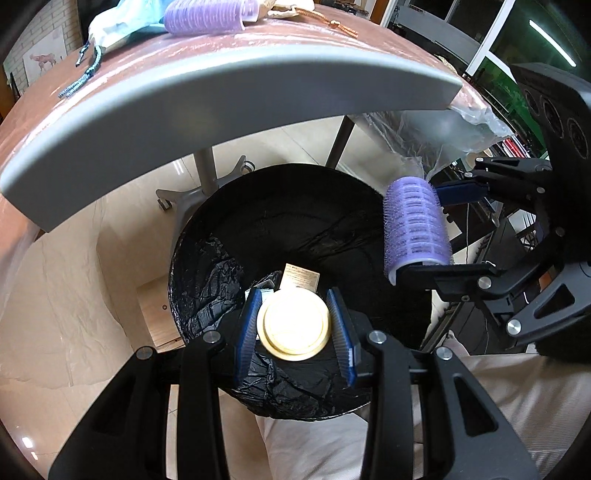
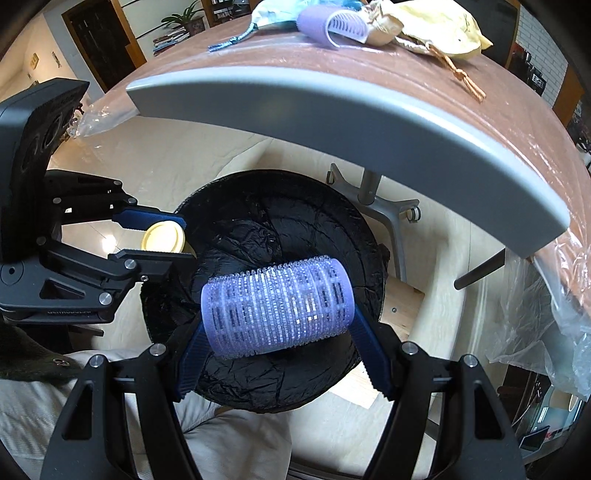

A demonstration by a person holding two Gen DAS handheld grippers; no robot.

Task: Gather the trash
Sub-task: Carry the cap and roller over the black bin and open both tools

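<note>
My left gripper (image 1: 293, 325) is shut on a round cream lid (image 1: 293, 326) and holds it over the black-lined trash bin (image 1: 258, 229). My right gripper (image 2: 280, 325) is shut on a purple hair roller (image 2: 277, 306), also above the bin (image 2: 295, 229). Each gripper shows in the other's view: the right one with the roller (image 1: 417, 229), the left one with the lid (image 2: 163, 236). A card (image 1: 300, 277) lies inside the bin. A second purple roller (image 1: 207, 16) lies on the table.
The table's grey edge (image 1: 221, 85) overhangs the bin. On the plastic-covered tabletop lie a light blue pouch with a cord (image 1: 110, 33) and a yellow drawstring bag (image 2: 443, 26). Table legs (image 1: 203, 173) stand behind the bin. Loose plastic sheet (image 2: 546, 325) hangs at the right.
</note>
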